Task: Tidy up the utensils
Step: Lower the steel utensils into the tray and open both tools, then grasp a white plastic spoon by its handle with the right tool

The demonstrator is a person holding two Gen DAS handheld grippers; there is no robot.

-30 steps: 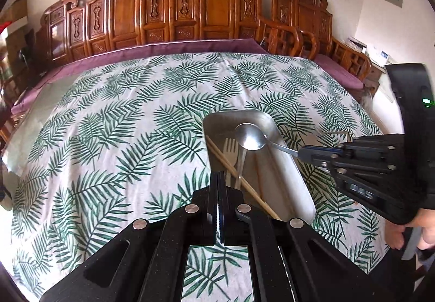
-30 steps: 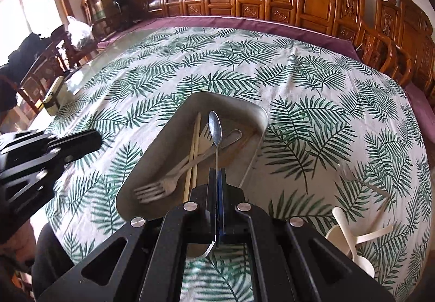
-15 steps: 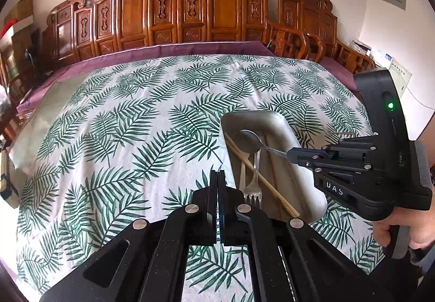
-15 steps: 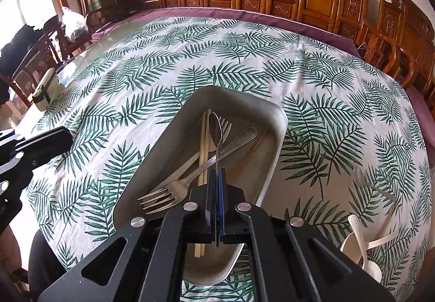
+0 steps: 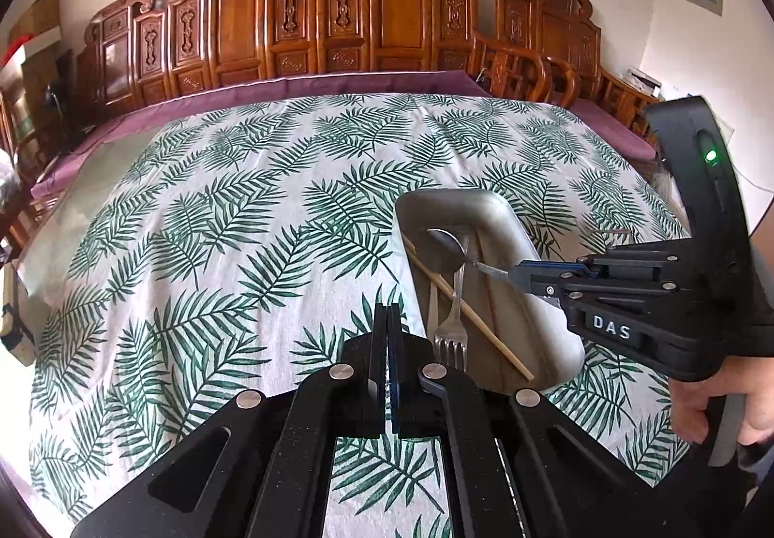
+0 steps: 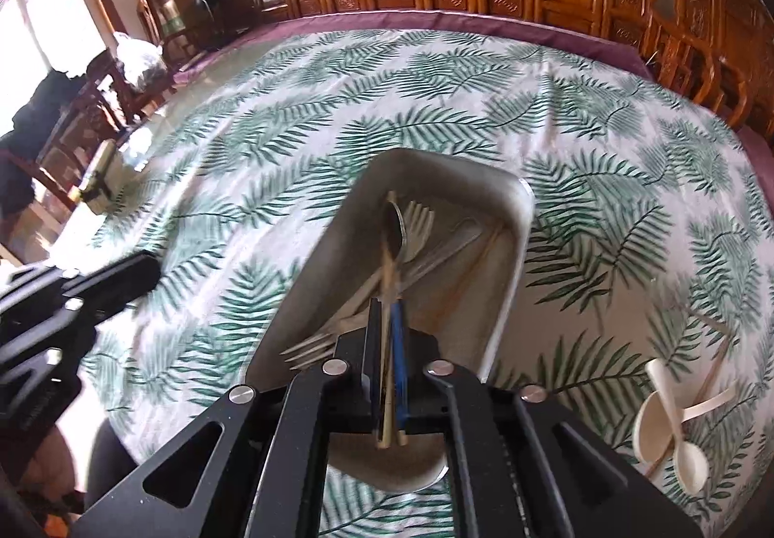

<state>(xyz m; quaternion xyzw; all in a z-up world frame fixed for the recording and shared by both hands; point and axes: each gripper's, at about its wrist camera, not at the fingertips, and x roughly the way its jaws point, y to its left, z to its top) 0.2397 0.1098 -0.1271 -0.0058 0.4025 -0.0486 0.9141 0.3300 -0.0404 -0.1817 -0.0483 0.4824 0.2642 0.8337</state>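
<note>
A grey metal tray (image 5: 503, 218) (image 6: 513, 238) lies on the palm-leaf tablecloth with forks (image 5: 452, 330) (image 6: 418, 223) and wooden chopsticks (image 5: 483, 325) in it. My right gripper (image 6: 387, 310) (image 5: 520, 272) is shut on a metal spoon (image 5: 447, 245) (image 6: 393, 228) by its handle, with the bowl low inside the tray's far end. My left gripper (image 5: 387, 313) is shut and empty, just left of the tray's near end.
Two cream plastic spoons (image 6: 672, 422) and a thin stick (image 6: 711, 373) lie on the cloth right of the tray. Carved wooden chairs (image 5: 338, 15) ring the far side of the table. A small box (image 6: 99, 180) sits at the far left edge.
My right gripper has carried the spoon forward and down into the tray, over the forks. My left gripper has shifted a little to the left of the tray.
</note>
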